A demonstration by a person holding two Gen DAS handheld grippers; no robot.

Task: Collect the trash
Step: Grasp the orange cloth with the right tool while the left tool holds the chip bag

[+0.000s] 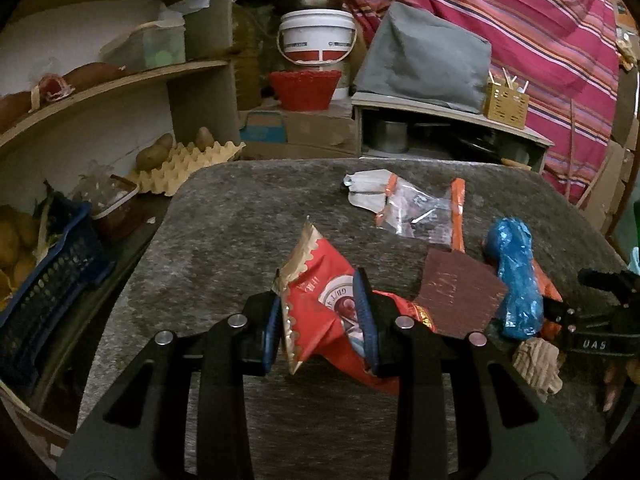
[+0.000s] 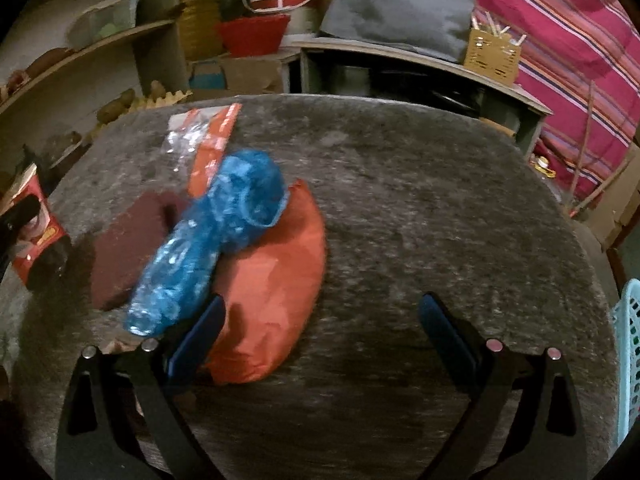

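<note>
My left gripper (image 1: pixel 320 312) is shut on a red and gold snack wrapper (image 1: pixel 316 304), held above the grey felt table (image 1: pixel 224 248); the wrapper also shows at the left edge of the right wrist view (image 2: pixel 36 236). My right gripper (image 2: pixel 320 320) is open and empty, its left finger beside an orange bag (image 2: pixel 276 280). A crumpled blue plastic bag (image 2: pixel 212 240) lies partly on the orange bag, next to a dark red square pad (image 2: pixel 124 248). A clear packet with orange strips (image 1: pixel 420 212) lies farther back. The blue bag (image 1: pixel 516 276) and pad (image 1: pixel 460 292) show in the left wrist view too.
A crumpled brown paper scrap (image 1: pixel 536 364) lies on the table's right. A white glove (image 1: pixel 368 188) lies at the far edge. Shelves with an egg tray (image 1: pixel 188 164) and a blue crate (image 1: pixel 44 284) stand left. A light blue basket (image 2: pixel 630 352) is at the right.
</note>
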